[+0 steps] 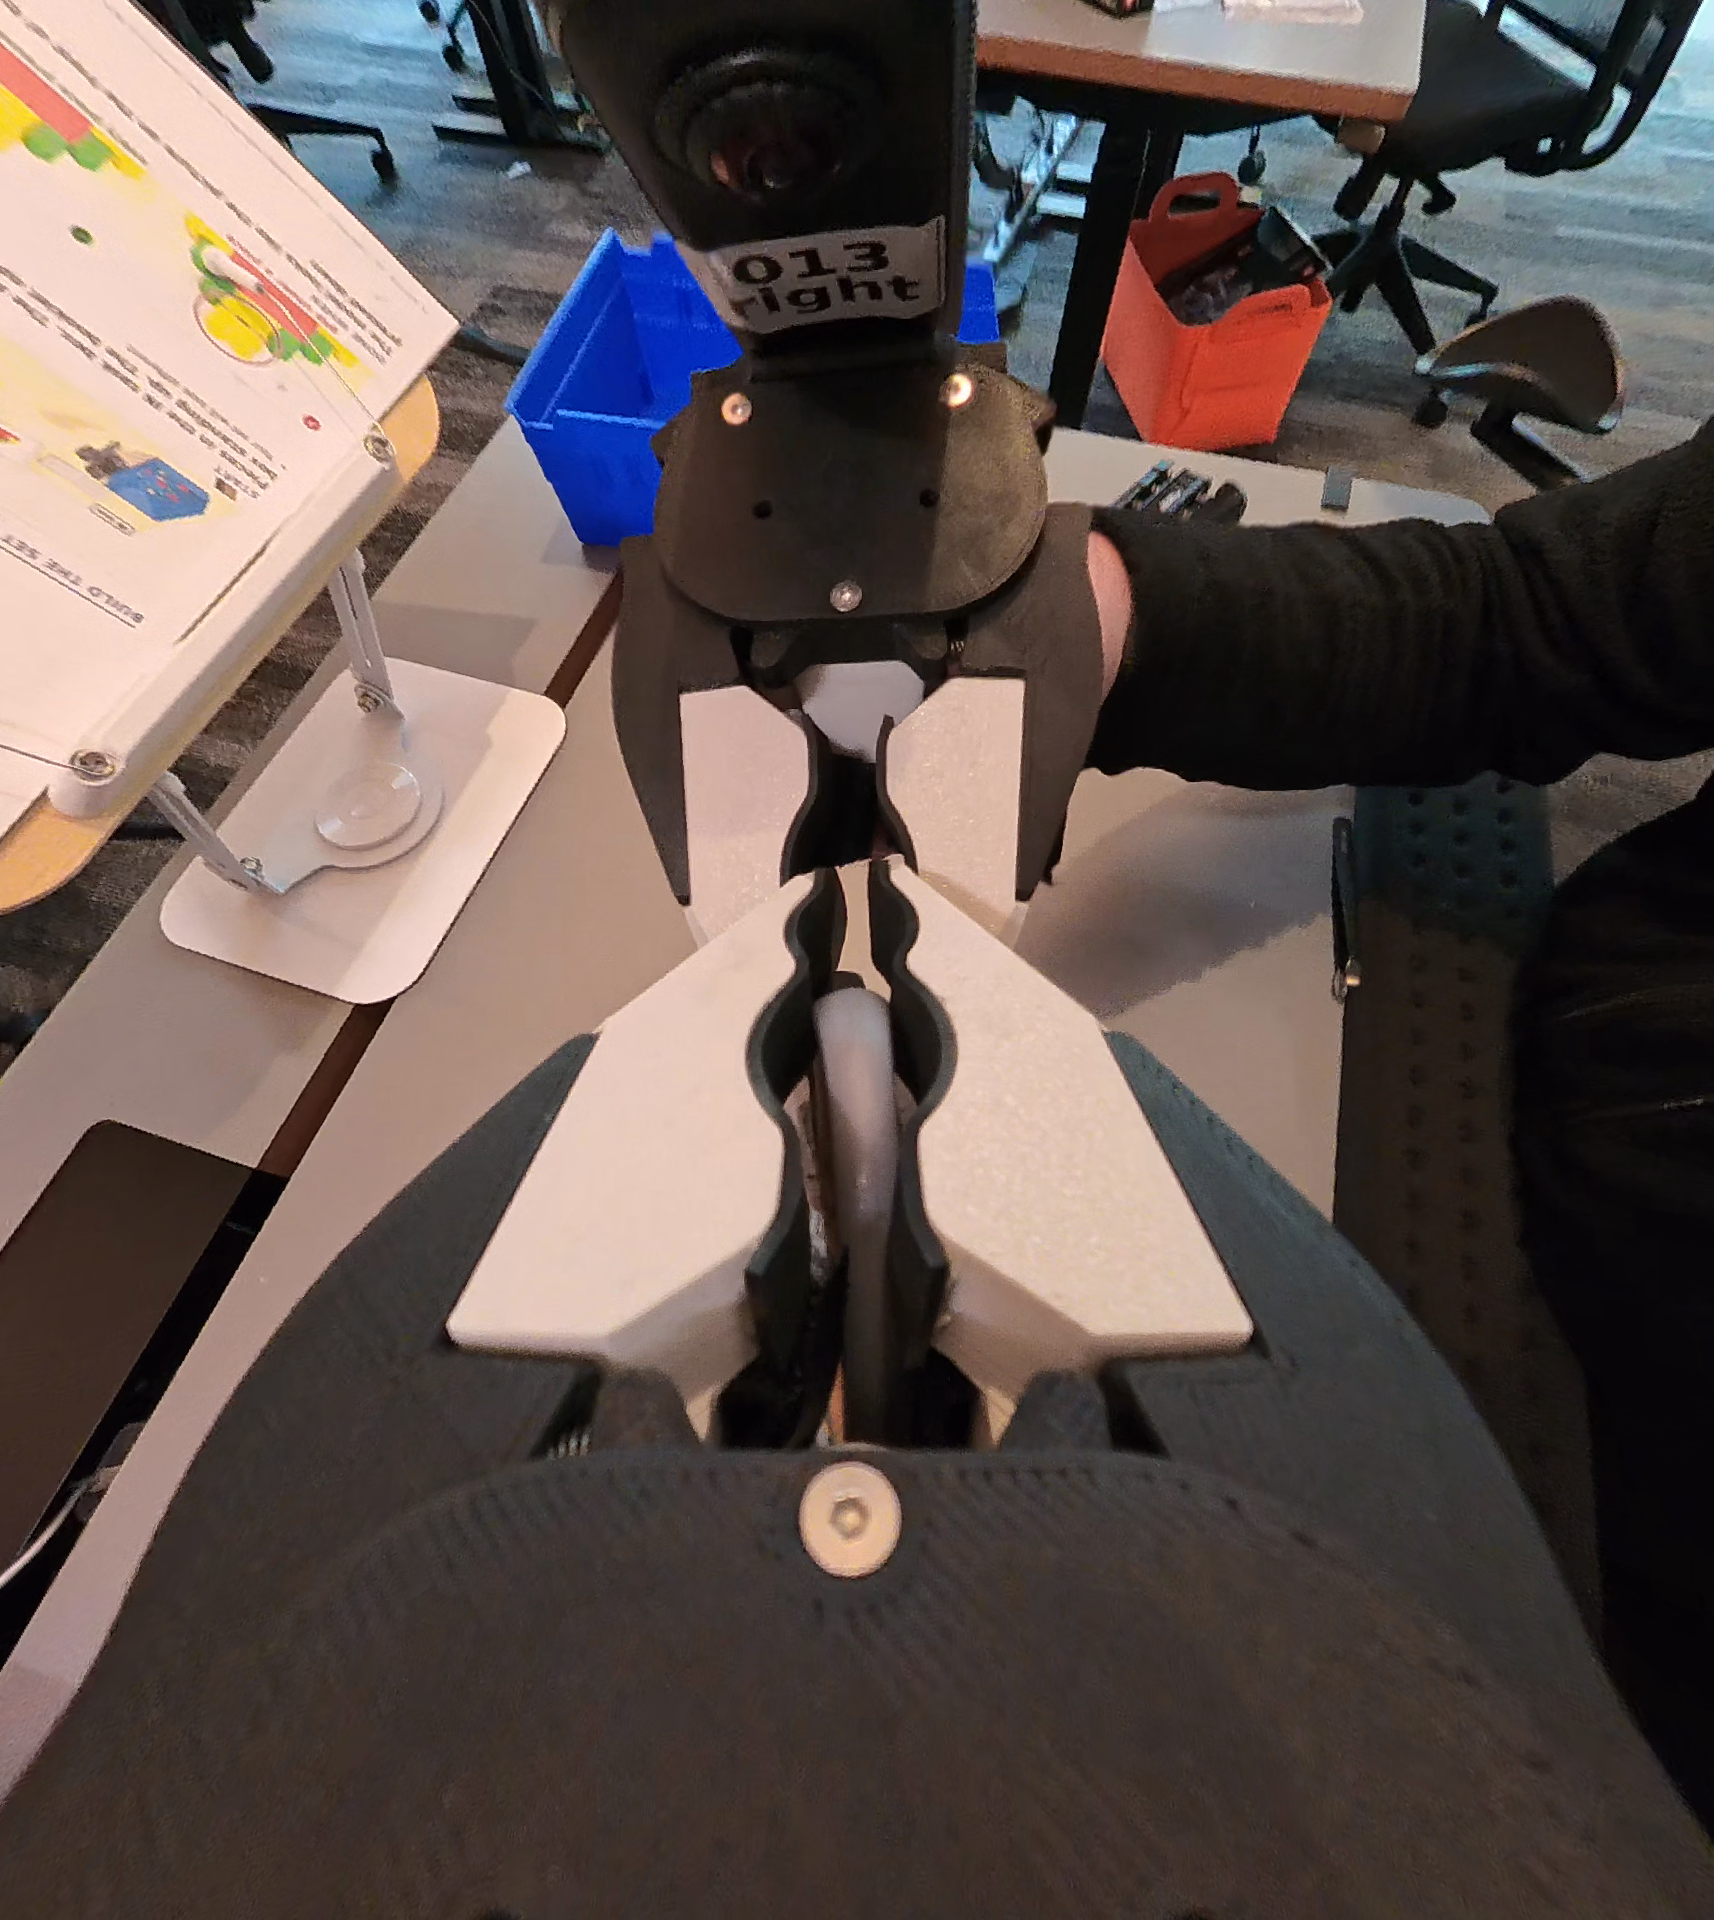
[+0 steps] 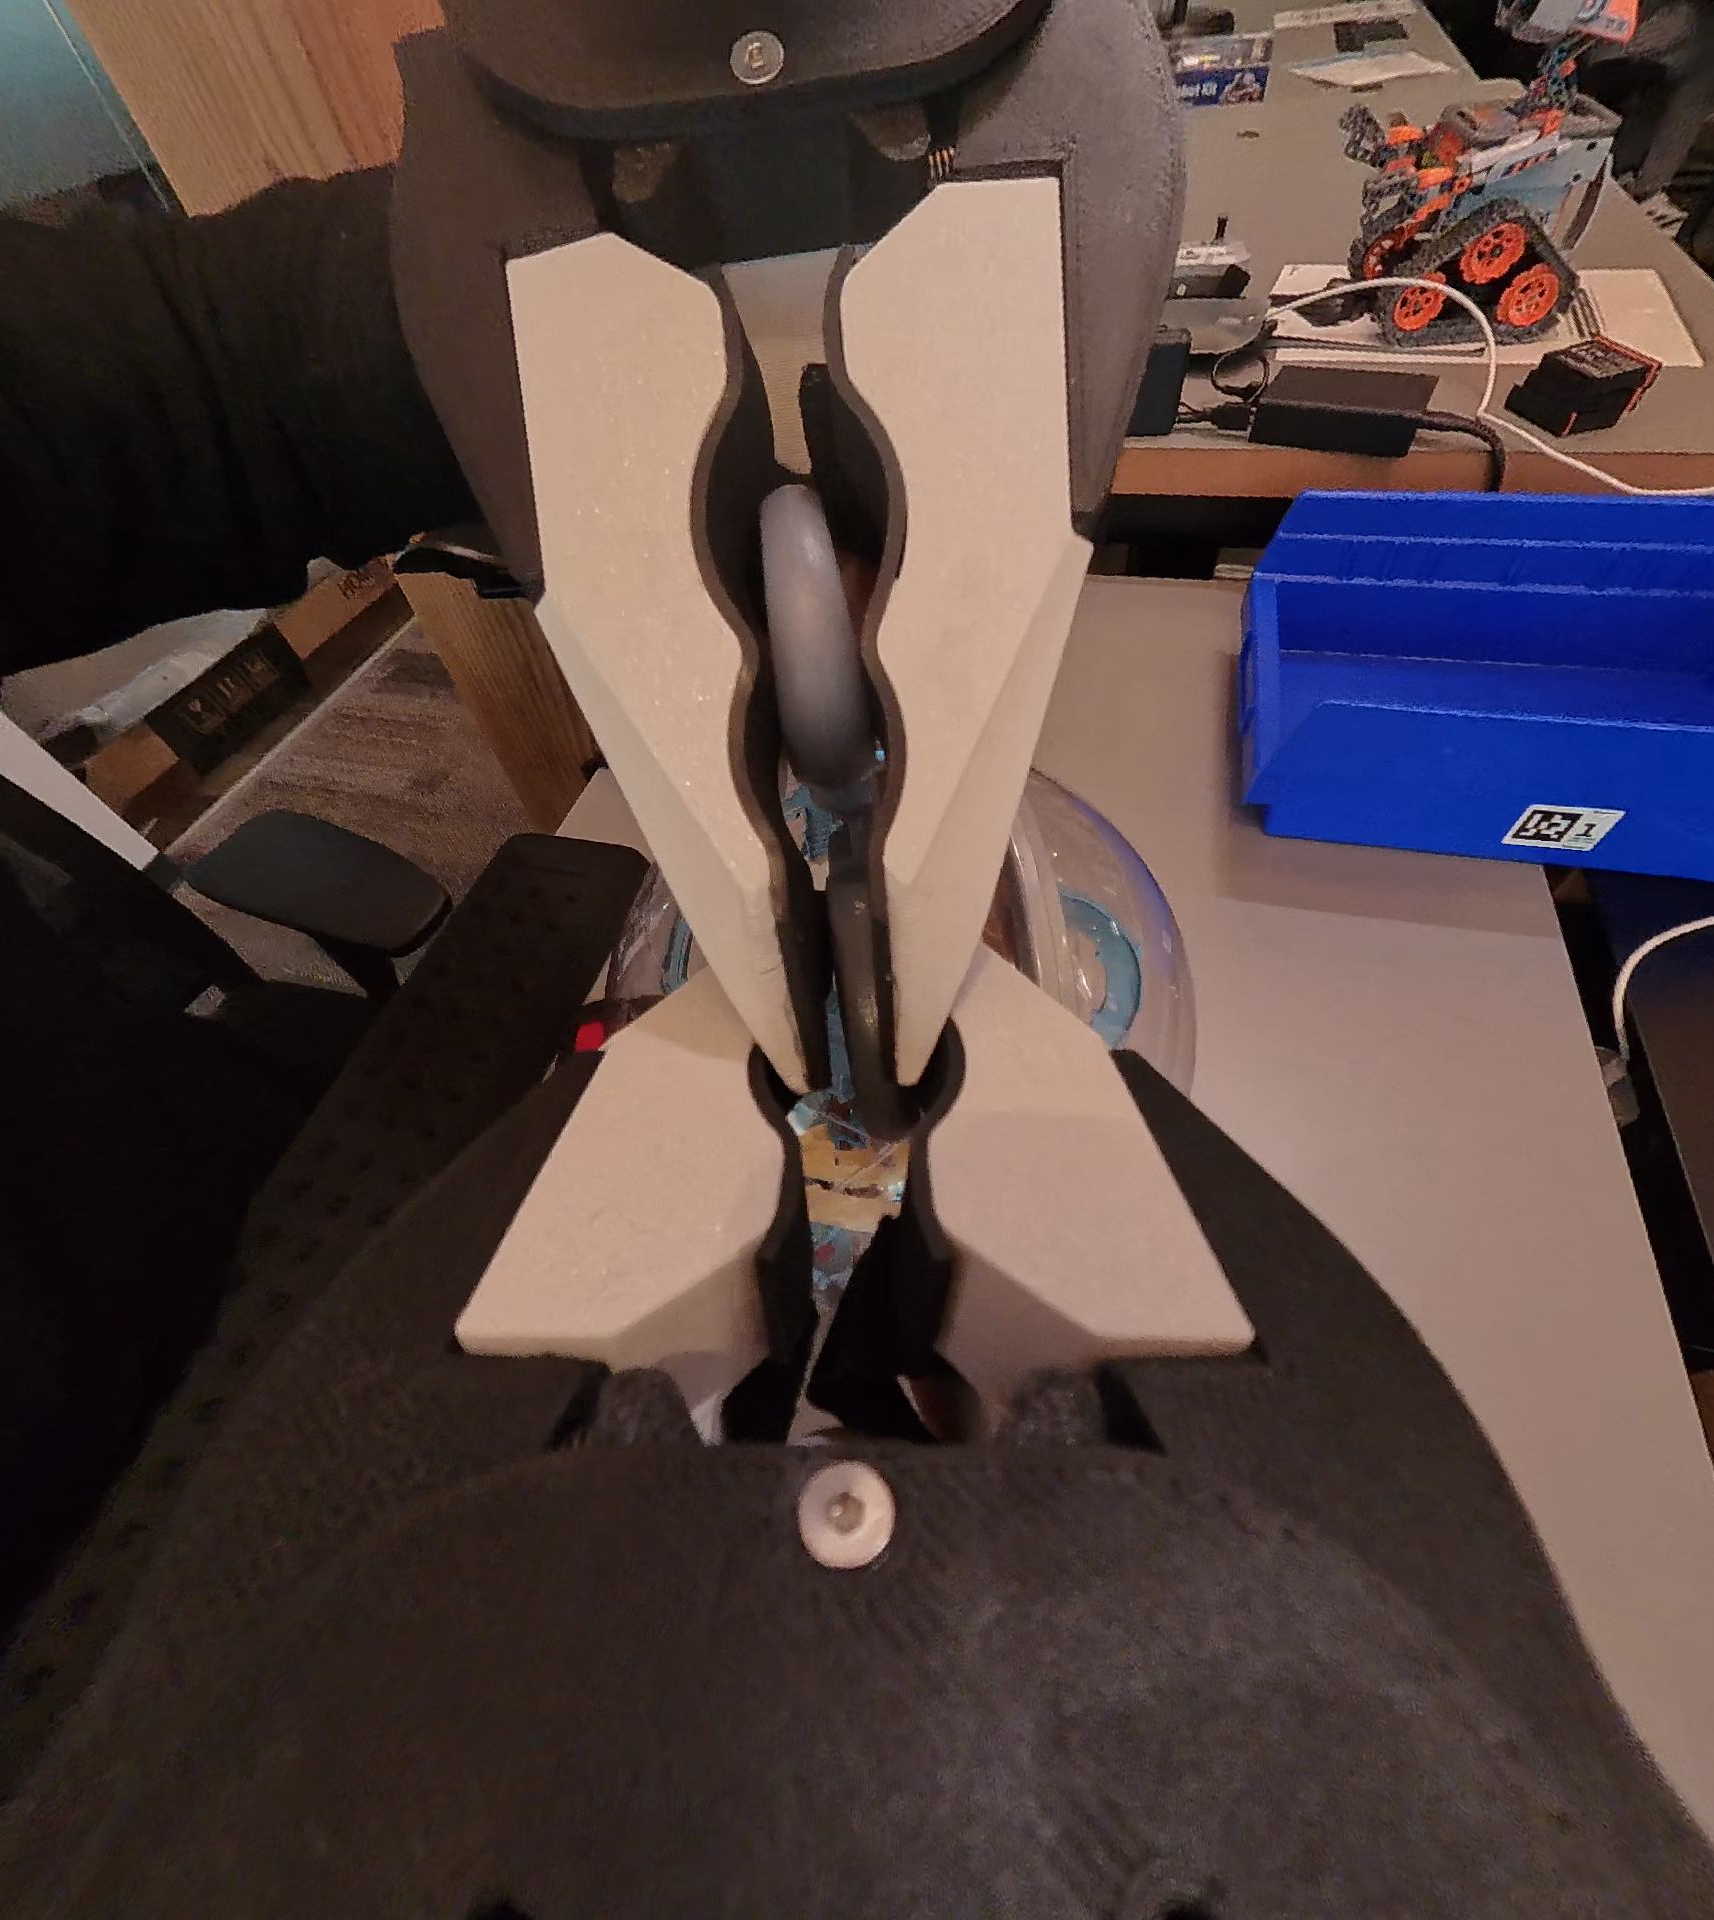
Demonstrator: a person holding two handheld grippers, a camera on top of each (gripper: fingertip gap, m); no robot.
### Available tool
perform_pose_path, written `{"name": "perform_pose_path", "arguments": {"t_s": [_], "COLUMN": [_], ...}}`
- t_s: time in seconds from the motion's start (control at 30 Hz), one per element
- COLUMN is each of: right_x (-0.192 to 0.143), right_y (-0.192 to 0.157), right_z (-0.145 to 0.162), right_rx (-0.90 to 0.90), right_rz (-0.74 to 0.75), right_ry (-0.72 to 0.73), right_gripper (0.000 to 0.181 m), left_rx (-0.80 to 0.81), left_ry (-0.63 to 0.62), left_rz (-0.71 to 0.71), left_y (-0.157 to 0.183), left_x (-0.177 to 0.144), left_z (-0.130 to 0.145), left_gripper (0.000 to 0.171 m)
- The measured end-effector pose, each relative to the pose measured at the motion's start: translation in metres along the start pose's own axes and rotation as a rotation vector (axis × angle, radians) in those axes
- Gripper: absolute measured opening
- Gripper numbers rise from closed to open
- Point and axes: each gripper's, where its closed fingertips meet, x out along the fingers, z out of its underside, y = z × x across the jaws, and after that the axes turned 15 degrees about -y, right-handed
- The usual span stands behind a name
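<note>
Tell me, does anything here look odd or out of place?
Yes: the left gripper and the right gripper meet tip to tip, and the left one clamps a grey loop. Nothing looks spilled or broken.

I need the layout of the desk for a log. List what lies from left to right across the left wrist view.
White tilted stand holding printed instruction sheets → blue plastic bin → black right tool pointing at the camera → orange fabric bag → person's black sleeve.
</note>
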Motion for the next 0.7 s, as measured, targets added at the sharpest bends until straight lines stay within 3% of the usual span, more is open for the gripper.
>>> {"name": "perform_pose_path", "arguments": {"t_s": [0.33, 0.43, 0.53, 0.7], "right_x": [-0.002, -0.009, -0.012, -0.008], "right_y": [-0.019, -0.02, -0.02, -0.012], "right_z": [-0.017, -0.018, -0.021, -0.028], "right_rx": [-0.093, -0.046, -0.052, -0.052], "right_rz": [0.031, -0.014, -0.052, -0.155], "right_ry": [-0.121, -0.044, -0.005, -0.059], "right_gripper": [0.004, 0.005, 0.005, 0.005], "left_rx": [0.06, 0.014, -0.017, -0.134], "left_ry": [0.204, 0.376, 0.435, 0.513], "left_rz": [-0.08, -0.079, -0.114, -0.175], "left_y": [0.018, 0.018, 0.02, 0.008], "left_x": [-0.041, -0.08, -0.099, -0.119], "left_z": [-0.009, -0.02, -0.018, -0.004], "left_gripper": [0.004, 0.003, 0.003, 0.003]}}
